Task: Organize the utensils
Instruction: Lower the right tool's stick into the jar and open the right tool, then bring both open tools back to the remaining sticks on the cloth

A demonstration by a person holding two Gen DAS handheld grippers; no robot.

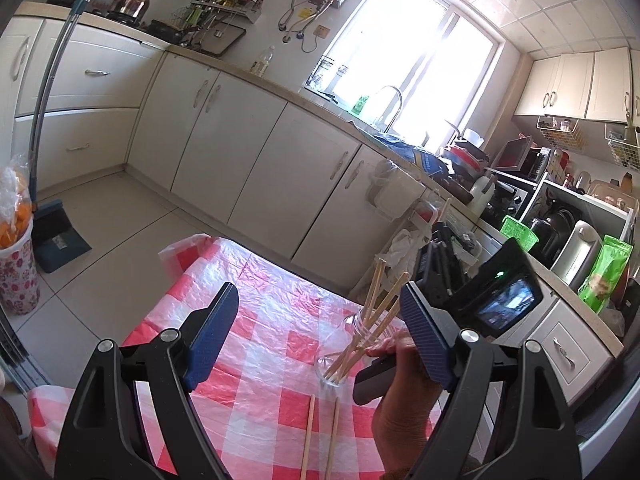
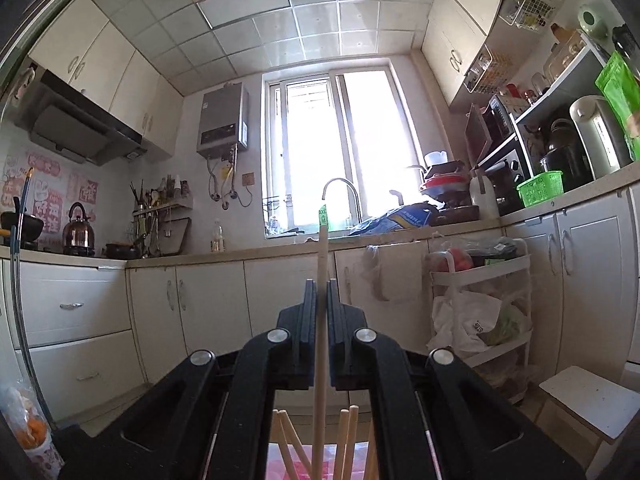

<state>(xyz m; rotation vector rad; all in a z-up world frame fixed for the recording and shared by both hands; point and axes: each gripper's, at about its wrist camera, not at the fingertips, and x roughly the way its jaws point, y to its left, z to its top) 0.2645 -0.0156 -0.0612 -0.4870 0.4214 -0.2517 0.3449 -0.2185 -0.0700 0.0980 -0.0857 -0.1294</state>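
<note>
A clear glass jar (image 1: 340,360) stands on the red-and-white checked tablecloth (image 1: 272,320) with several wooden chopsticks (image 1: 376,304) leaning in it. Two more chopsticks (image 1: 320,436) lie flat on the cloth in front of the jar. My left gripper (image 1: 320,328) is open and empty, its blue pads on either side of the jar, above the table. My right gripper (image 2: 321,292) is shut on one upright chopstick (image 2: 322,280), held above the jar; the tops of the jar's chopsticks (image 2: 344,436) show below it. The right gripper's body (image 1: 472,280) also shows in the left wrist view.
White lower cabinets (image 1: 256,152) and a cluttered counter with a sink tap (image 1: 394,100) run behind the table. A broom and dustpan (image 1: 56,236) lean at the left. A white trolley with bags (image 2: 480,308) and a small stool (image 2: 588,400) stand at the right.
</note>
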